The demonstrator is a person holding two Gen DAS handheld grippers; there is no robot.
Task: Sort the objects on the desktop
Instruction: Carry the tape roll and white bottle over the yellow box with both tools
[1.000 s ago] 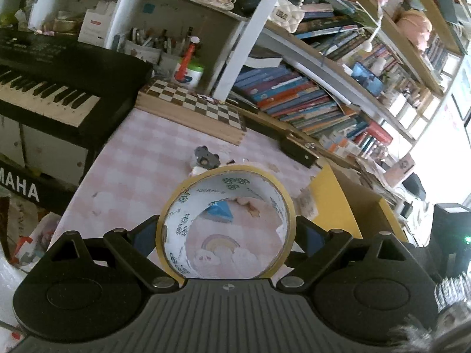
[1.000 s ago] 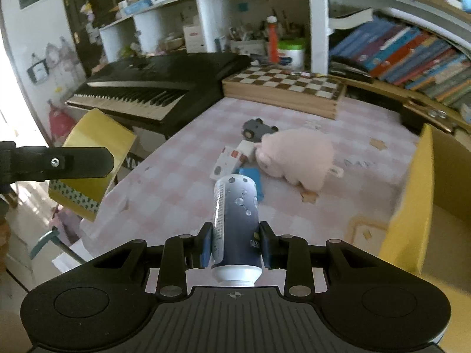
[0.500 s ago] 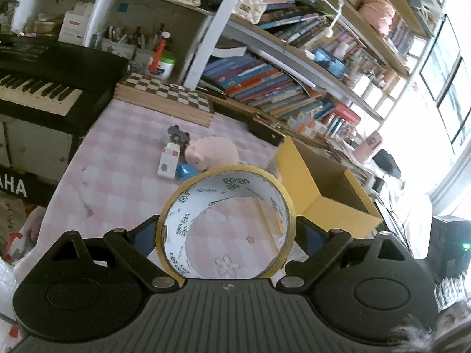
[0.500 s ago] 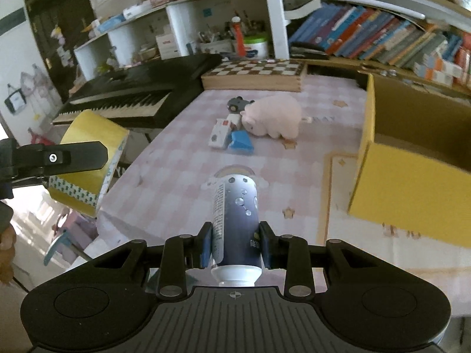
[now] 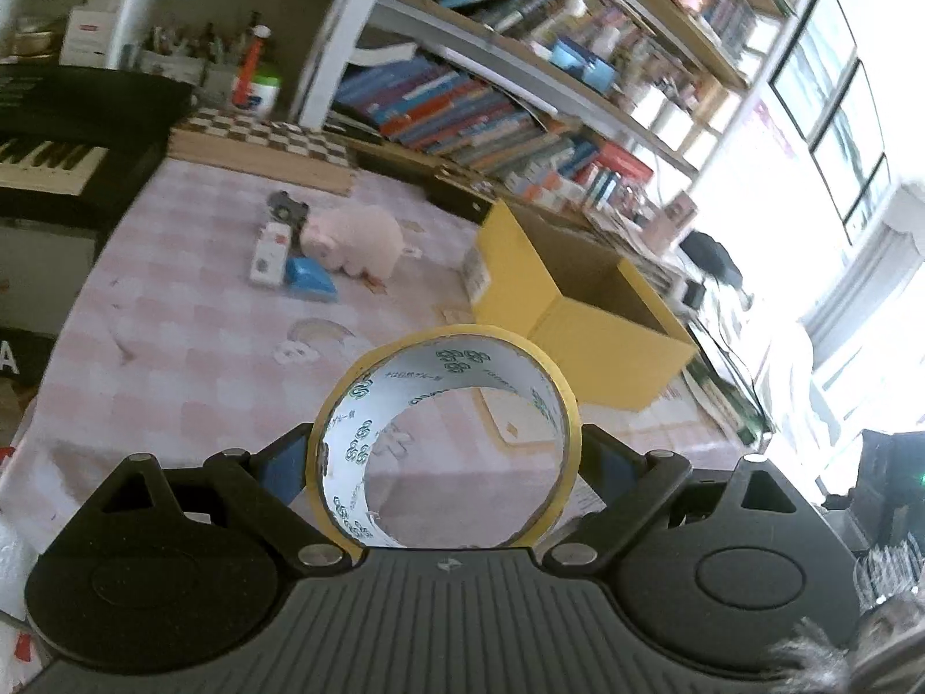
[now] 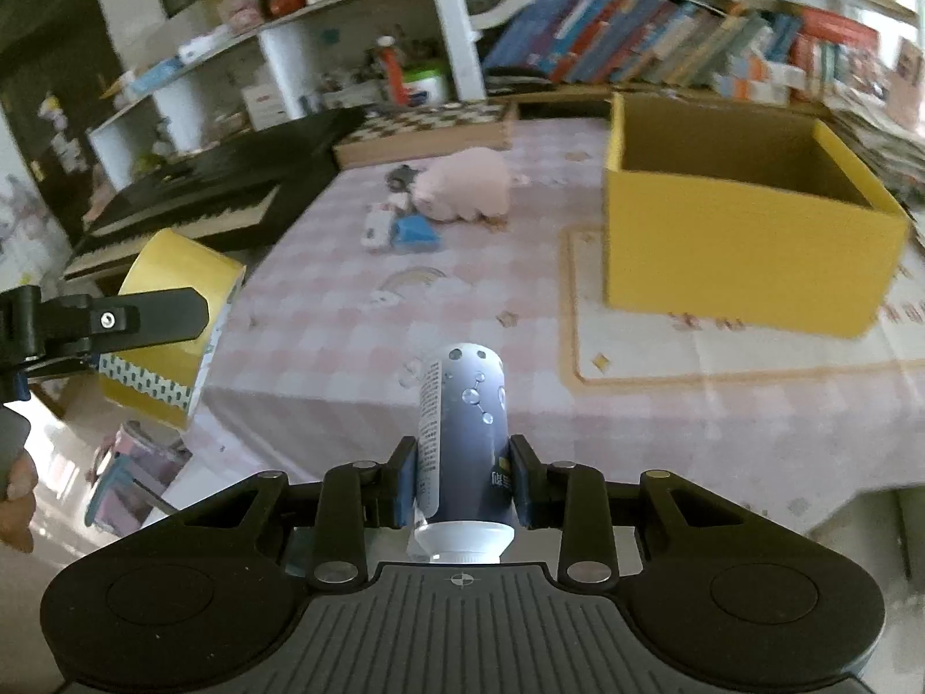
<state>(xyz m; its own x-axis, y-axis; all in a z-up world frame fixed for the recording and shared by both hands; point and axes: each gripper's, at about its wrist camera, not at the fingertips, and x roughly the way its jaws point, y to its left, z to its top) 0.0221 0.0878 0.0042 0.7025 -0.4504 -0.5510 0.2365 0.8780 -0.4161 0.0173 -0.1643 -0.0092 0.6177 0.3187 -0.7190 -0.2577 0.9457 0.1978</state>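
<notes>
My left gripper [image 5: 444, 465] is shut on a yellow tape roll [image 5: 445, 370], held in the air off the table's near edge. The roll also shows at the left of the right wrist view [image 6: 173, 283]. My right gripper [image 6: 462, 486] is shut on a dark blue tube with a white cap [image 6: 462, 422], also held off the near edge. An open yellow box [image 6: 746, 243] stands on the pink checked tablecloth at the right; it also shows in the left wrist view [image 5: 601, 335]. A pink plush pig [image 6: 462, 191], a blue item [image 6: 413, 231] and a small white box [image 6: 376, 225] lie mid-table.
A checkerboard box [image 6: 428, 127] lies at the table's back. A black keyboard [image 6: 219, 185] stands along the left side. Bookshelves [image 5: 491, 115] run behind the table. A small grey toy [image 5: 286, 208] sits by the pig.
Both grippers have pulled back and turned right, still holding the tape roll and the tube. The yellow box has come fully into both views.
</notes>
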